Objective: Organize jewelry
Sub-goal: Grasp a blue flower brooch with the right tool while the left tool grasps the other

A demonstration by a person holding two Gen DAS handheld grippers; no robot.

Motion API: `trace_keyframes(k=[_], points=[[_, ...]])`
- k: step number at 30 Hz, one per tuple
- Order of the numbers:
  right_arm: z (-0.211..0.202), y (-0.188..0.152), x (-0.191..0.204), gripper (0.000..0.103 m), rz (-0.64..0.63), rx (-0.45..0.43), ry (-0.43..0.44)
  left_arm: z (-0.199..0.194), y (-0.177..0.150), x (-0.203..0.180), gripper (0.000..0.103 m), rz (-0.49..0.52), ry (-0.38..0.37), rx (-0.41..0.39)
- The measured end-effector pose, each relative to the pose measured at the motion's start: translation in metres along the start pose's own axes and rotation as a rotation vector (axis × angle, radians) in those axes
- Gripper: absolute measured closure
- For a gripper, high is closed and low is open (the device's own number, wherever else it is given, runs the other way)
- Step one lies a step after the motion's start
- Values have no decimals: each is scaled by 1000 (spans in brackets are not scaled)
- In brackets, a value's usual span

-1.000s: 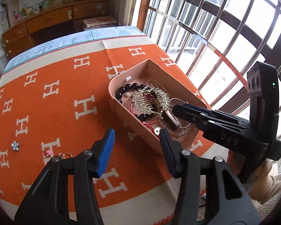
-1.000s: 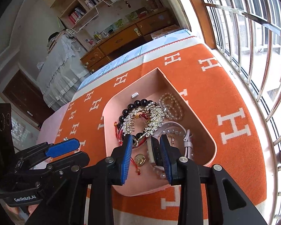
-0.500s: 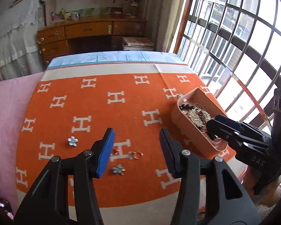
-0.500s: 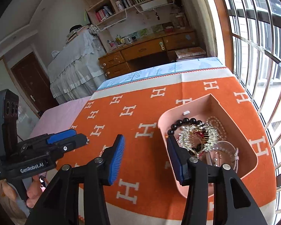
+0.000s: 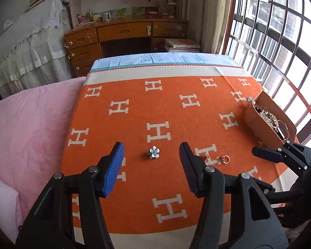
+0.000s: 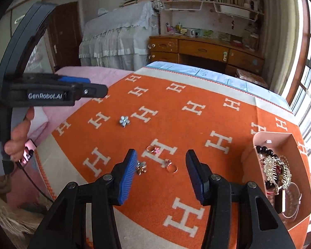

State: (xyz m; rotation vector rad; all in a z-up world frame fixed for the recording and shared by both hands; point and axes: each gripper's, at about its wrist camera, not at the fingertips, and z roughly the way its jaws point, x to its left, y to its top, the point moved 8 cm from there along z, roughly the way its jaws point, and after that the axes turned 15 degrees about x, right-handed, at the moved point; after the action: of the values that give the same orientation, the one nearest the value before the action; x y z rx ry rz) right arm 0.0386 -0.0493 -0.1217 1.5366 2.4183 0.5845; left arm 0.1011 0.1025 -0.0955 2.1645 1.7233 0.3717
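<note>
A pink tray (image 5: pixel 257 122) (image 6: pixel 280 140) holding beads, a gold comb and other jewelry sits at the right of the orange blanket. A pale blue flower piece (image 5: pixel 154 152) (image 6: pixel 124 121) lies loose on the blanket, centred ahead of my open, empty left gripper (image 5: pixel 151 161). A ring (image 5: pixel 225 158) (image 6: pixel 171 167), a pink-stone ring (image 6: pixel 153 149) and a small flower charm (image 6: pixel 141 167) lie between the fingers of my open, empty right gripper (image 6: pixel 160 174), which hovers above them.
The orange H-pattern blanket (image 5: pixel 165 108) covers a bed beside a barred window (image 5: pixel 280 41). A pink sheet (image 5: pixel 31 124) lies to the left. A wooden desk (image 5: pixel 124 37) stands beyond the bed.
Both grippers have swung left away from the tray. The right gripper let go of the piece it held in the tray and opened; it is now over the loose rings.
</note>
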Motion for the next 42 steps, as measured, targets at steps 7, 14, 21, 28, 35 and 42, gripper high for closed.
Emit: trace_keyframes(k=[7, 14, 21, 28, 35, 42], points=[[62, -14, 25, 55, -69, 118, 11, 55, -13, 5, 50, 69, -10, 84], [94, -9, 31, 75, -69, 172, 15, 83, -15, 5, 50, 152, -41, 115], [100, 0, 24, 83, -48, 159, 28, 104, -9, 4, 53, 207, -41, 128], [99, 1, 19, 83, -13, 150, 62, 112, 4, 12, 62, 204, -72, 104], [98, 0, 18, 83, 3, 143, 79, 116, 11, 12, 66, 192, -96, 87], [97, 0, 17, 83, 15, 139, 91, 115, 12, 4, 85, 207, -78, 65]])
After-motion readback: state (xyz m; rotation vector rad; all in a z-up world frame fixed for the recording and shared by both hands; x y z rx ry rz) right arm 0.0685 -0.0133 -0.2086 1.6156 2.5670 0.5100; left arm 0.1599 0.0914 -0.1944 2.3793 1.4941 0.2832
